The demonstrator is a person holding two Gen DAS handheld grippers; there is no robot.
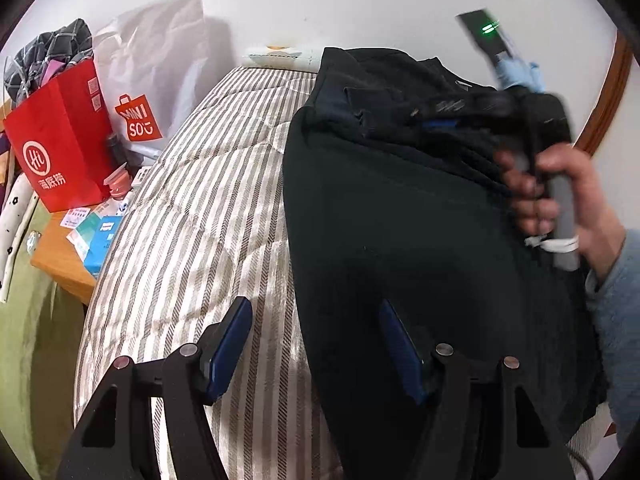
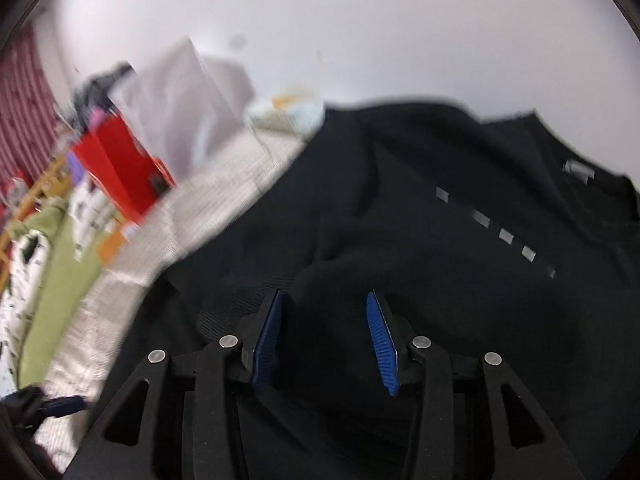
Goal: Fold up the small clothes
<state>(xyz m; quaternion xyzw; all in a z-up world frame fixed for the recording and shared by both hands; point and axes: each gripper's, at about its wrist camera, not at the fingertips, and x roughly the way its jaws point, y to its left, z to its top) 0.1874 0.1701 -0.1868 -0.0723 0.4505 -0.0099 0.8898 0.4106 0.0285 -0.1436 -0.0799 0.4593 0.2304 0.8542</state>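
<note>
On striped bedding (image 1: 192, 208): black garment (image 1: 400, 220) spread, part-folded | left gripper (image 1: 316, 340): jaws wide, straddling garment's edge | right gripper (image 2: 324, 332): jaws wide, empty, just over garment | red bag (image 1: 60, 148) beside bedding.

Bare striped bed (image 1: 192, 216) lies open left of the black garment (image 1: 400, 220). The red bag (image 1: 60, 140) and boxes crowd the bench (image 1: 60, 264) beside it. The right claw (image 1: 444, 120) and hand (image 1: 560, 196) block the garment's far right.
</note>
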